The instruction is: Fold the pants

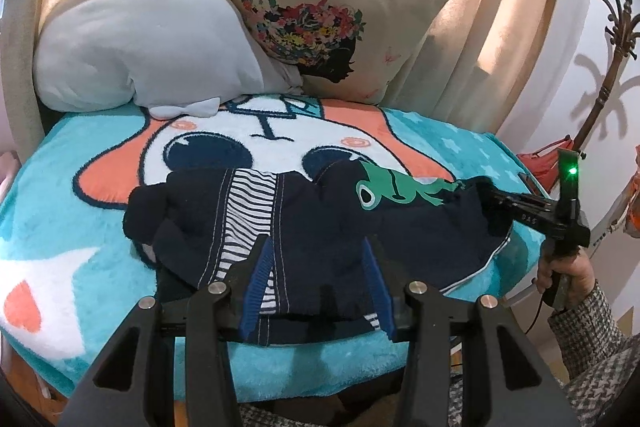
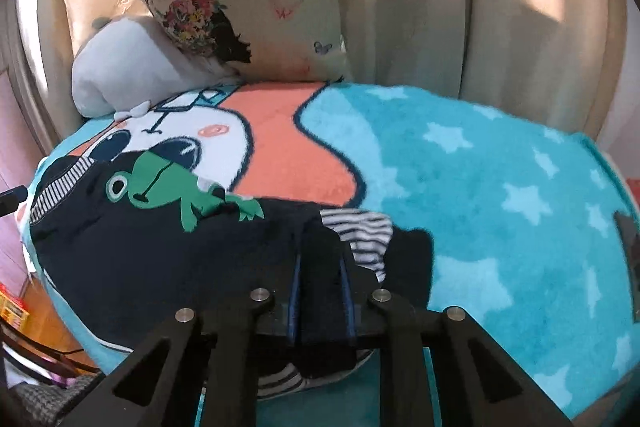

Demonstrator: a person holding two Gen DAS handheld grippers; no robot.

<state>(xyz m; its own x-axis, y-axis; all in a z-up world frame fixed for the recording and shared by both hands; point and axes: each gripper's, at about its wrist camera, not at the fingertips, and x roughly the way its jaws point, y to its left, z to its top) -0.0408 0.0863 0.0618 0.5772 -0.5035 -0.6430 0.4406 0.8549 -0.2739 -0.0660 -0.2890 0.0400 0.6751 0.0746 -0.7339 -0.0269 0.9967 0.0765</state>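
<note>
In the left wrist view, the left tool [image 1: 316,267] stands wide over the near hem of the small navy frog-print pants [image 1: 304,223] lying on the turquoise plush blanket [image 1: 60,195].

In the right wrist view, the right tool [image 2: 320,291] pinches a navy fold of the pants [image 2: 132,247]. Judging by this, the fold is mid-way; next the left tool should close on the hem.
</note>
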